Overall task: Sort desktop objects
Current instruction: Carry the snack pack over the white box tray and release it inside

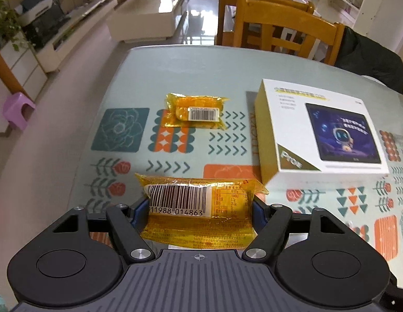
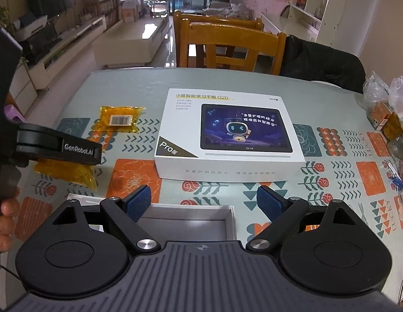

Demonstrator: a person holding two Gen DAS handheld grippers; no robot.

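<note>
A: Where does the near yellow packet (image 1: 198, 208) lie?

B: Between the blue pads of the left tool (image 1: 198, 208), which is clenched on its two short ends; the right wrist view shows it held just above the patterned desk (image 2: 253, 195), near the front left corner.

A: How will it handle?

B: Light and soft, by its look: crinkly clear-amber film around a small pale block. The film seems slippery and will crumple, so the grip belongs across the firm block, not the loose sealed edges.

A: Its looks?

B: Glossy orange-yellow wrapper, white barcode label up, fine print beside it. A second packet (image 1: 195, 113) lies flat further back, left of the white tablet box (image 1: 318, 130).

A: And the right tool (image 2: 204, 205)?

B: Released, pads wide apart, empty, over a shallow grey tray (image 2: 191, 221) at the desk's near edge
</note>
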